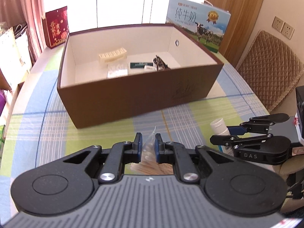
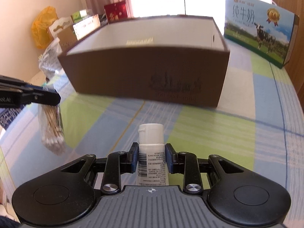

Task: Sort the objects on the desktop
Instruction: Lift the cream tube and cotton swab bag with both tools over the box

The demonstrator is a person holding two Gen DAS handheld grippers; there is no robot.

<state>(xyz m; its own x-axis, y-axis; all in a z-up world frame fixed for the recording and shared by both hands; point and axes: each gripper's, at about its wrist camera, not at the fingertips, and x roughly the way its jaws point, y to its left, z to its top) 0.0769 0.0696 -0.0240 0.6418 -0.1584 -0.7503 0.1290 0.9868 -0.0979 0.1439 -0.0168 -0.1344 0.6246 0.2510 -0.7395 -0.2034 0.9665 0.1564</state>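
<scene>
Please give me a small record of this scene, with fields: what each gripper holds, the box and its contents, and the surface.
left gripper: shut on a bag of cotton swabs, lifted off the table
right gripper: shut on a white tube, cap pointing forward
box: brown, open, white inside, ahead of both grippers
in box: cream holder, dark green pack, some small packets, a dark item
surface: checked tablecloth
behind box: milk carton

Left gripper [image 1: 148,146]: matte black linkage arms, blue finger pads, silver pivot screws, round black side discs, grey ribbed housing with crosshair mark. Right gripper [image 2: 151,157]: identical build; "DAS" lettering seen on its side in left wrist view.
</scene>
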